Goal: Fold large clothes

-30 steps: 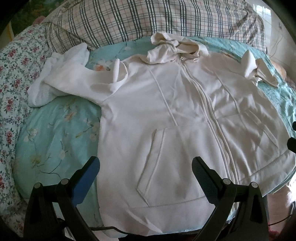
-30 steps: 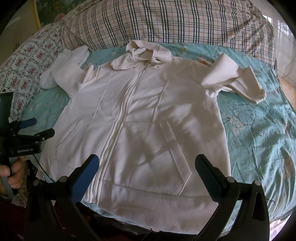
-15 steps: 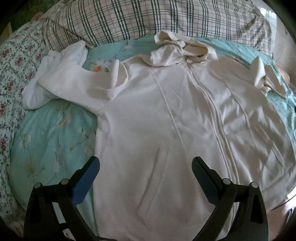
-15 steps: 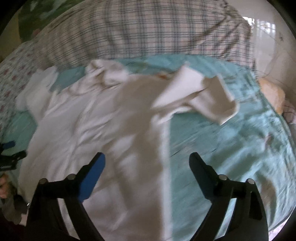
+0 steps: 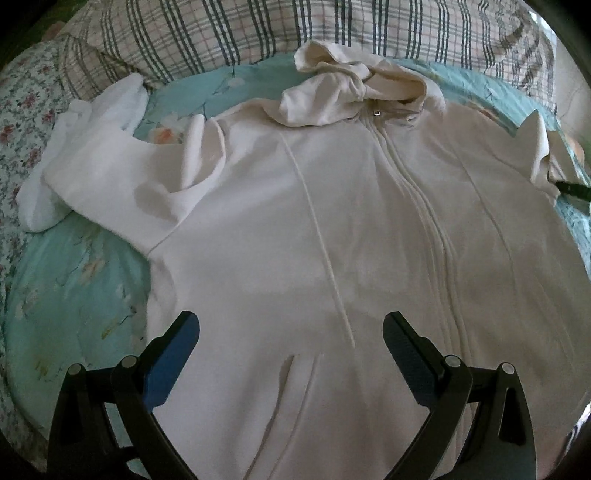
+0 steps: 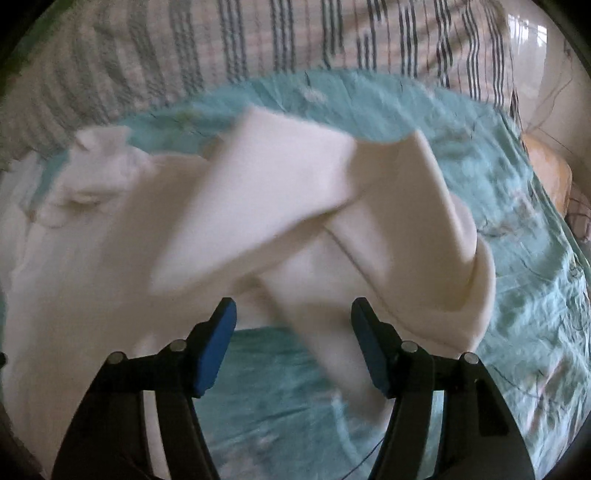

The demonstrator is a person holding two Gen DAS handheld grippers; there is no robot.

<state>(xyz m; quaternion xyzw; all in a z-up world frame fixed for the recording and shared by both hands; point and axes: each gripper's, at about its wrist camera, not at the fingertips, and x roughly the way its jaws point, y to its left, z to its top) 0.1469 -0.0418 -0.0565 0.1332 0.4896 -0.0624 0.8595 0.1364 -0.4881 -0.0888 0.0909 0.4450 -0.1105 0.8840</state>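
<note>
Barely started: hoodie flat, zipped, front up on bed; sleeves bunched, no fold made. Left hand-held gripper wide, empty, over the body. Right hand-held gripper narrower, empty, at crumpled sleeve. Everything left.

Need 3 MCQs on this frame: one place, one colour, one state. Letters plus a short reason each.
1. Where does the hood lie?
A. bunched at the collar, toward the plaid pillows
B. over the pocket
C. off the bed

2. What colour is the hoodie?
A. navy
B. cream white
C. red

3. How is the left claw?
A. shut on a sleeve
B. shut on the zipper
C. open, holding nothing

Key: A, it is crumpled above the zipper top; B, pale fabric on the teal sheet; C, blue pads stand wide apart above the front.
</note>
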